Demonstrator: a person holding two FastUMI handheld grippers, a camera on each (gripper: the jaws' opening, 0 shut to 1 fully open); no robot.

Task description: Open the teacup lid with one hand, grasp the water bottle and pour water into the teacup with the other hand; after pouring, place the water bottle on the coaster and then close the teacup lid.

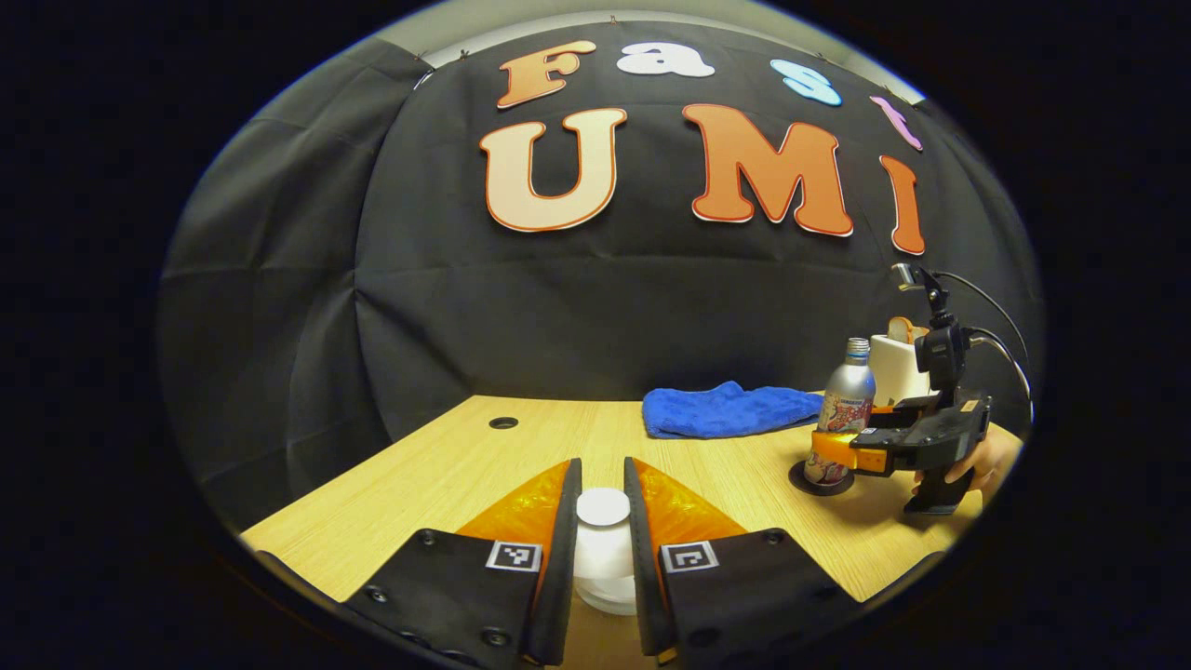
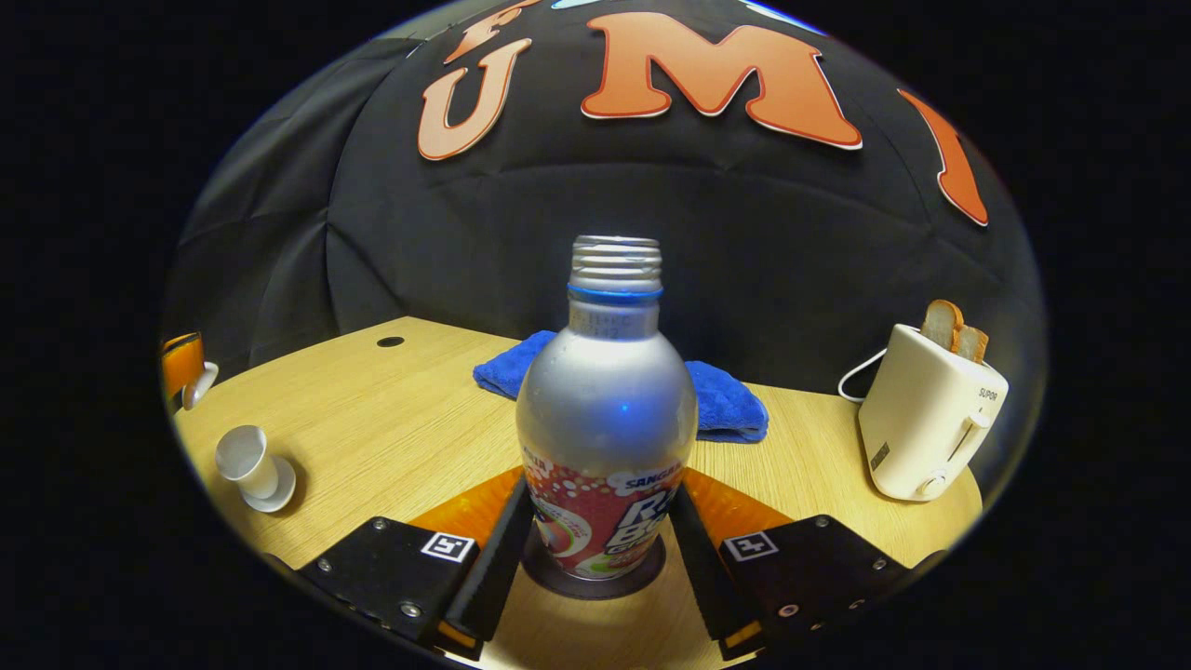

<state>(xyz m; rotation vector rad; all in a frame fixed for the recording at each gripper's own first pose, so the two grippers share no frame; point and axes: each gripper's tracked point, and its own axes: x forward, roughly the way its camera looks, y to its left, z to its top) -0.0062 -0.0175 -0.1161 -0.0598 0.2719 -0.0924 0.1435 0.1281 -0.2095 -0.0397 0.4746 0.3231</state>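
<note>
Water bottle point(image 2: 605, 419) stands upright on dark coaster point(image 2: 595, 577), mid-table; smooth metal, likely slippery, best held low on the label band. Right gripper point(image 2: 595, 549) clamps it there. Left gripper point(image 1: 603, 549) brackets the white teacup point(image 1: 603, 549); contact unclear.

Printed label on water bottle point(image 2: 603, 521), brand word on toaster point(image 2: 930, 428), coded square tags point(image 2: 448, 546).

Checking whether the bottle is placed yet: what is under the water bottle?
The water bottle stands on a dark round coaster on the table. The bottle's base covers the coaster's middle.
</note>
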